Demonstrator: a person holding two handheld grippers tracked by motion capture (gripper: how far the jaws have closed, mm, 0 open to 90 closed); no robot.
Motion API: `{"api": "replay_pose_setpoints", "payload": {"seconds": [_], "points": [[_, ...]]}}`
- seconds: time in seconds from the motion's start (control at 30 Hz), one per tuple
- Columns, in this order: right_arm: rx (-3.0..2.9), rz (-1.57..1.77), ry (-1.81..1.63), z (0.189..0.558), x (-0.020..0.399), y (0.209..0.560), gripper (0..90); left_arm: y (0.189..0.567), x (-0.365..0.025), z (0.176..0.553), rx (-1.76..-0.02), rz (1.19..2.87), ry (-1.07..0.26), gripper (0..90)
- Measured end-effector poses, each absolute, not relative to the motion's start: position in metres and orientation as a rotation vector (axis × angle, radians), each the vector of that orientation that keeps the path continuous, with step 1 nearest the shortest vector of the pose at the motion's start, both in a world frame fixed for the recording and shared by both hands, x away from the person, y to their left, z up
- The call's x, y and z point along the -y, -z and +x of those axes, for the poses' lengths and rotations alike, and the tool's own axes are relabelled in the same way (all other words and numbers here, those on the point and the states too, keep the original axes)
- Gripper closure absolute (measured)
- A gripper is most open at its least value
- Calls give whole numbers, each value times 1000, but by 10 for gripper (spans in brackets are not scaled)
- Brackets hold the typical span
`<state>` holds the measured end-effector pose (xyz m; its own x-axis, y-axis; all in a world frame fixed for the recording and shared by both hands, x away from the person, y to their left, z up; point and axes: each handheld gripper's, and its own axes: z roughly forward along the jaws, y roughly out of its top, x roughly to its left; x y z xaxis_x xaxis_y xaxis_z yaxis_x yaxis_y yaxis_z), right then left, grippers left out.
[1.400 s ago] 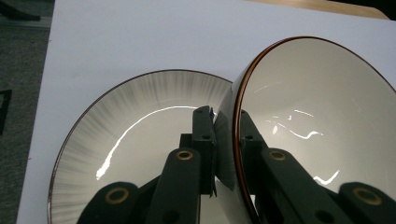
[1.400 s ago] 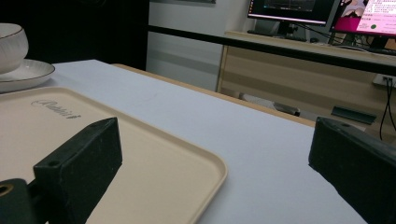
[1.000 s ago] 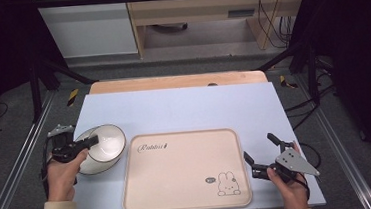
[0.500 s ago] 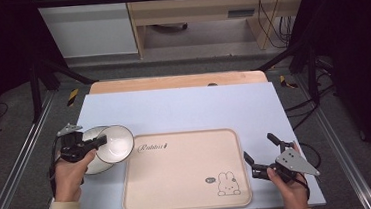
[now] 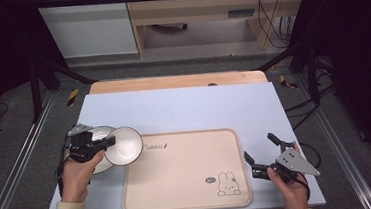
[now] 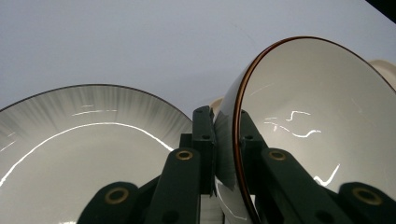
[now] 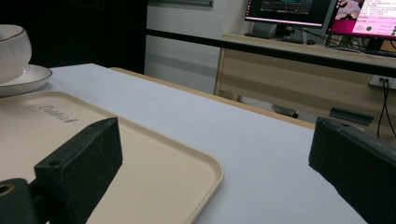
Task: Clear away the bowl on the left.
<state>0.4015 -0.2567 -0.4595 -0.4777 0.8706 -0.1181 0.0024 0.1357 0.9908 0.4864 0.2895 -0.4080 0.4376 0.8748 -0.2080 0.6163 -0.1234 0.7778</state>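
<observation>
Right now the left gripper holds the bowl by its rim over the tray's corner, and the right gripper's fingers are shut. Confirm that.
Not quite: the right gripper has its fingers open, spread wide with nothing between them, as the right gripper view shows. The rest stands: the left gripper clamps the bowl by its rim at the tray corner.

Bowl (image 5: pixel 123 146) above plate (image 5: pixel 99 164), left of tray (image 5: pixel 184 172) on table (image 5: pixel 188 106)

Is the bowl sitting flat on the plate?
No, the bowl is tilted up on its edge, its rim pinched by the left hand-held gripper, beside the plate.
</observation>
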Motion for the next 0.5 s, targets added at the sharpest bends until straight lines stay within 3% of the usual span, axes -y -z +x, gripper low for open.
{"api": "replay_pose_setpoints", "payload": {"seconds": [0.5], "points": [[-1650,861,-1441,402,257,460,29,406,-275,485,-1224,1852,-341,821]]}}
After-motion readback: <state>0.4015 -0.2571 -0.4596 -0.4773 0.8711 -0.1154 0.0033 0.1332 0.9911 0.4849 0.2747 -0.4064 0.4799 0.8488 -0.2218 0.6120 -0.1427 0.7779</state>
